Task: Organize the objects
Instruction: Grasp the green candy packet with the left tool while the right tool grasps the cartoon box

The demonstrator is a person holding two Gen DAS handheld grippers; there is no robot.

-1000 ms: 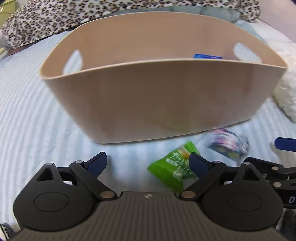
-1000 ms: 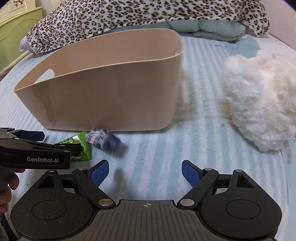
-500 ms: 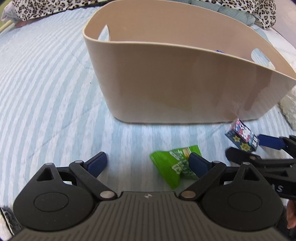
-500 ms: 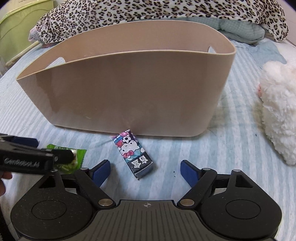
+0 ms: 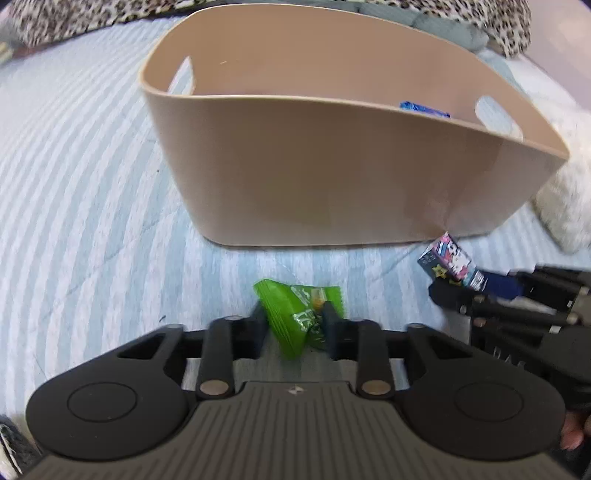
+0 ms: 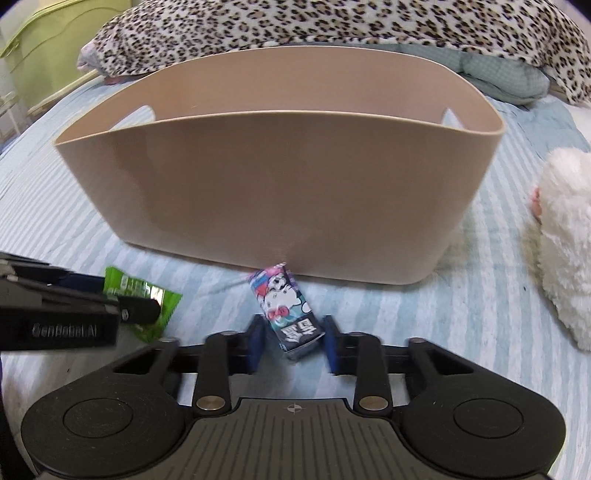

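A tall beige tub (image 5: 332, 177) stands on the striped bedspread, also in the right wrist view (image 6: 266, 195), with a blue packet (image 5: 424, 109) inside. My left gripper (image 5: 294, 325) is shut on a green snack packet (image 5: 299, 317) lying in front of the tub; the packet also shows in the right wrist view (image 6: 147, 299). My right gripper (image 6: 291, 345) has its jaws closed in around a small cartoon-printed box (image 6: 286, 306), which rests on the bed against the tub's base; the box also shows in the left wrist view (image 5: 448, 260).
A white fluffy cushion (image 6: 565, 243) lies to the right of the tub. A leopard-print blanket (image 6: 332, 26) and a grey-green pillow (image 6: 502, 74) lie behind it. A light green bin (image 6: 48, 48) stands at the far left.
Both grippers moved forward and closed from wide open: the left onto the green packet, the right around the cartoon box.
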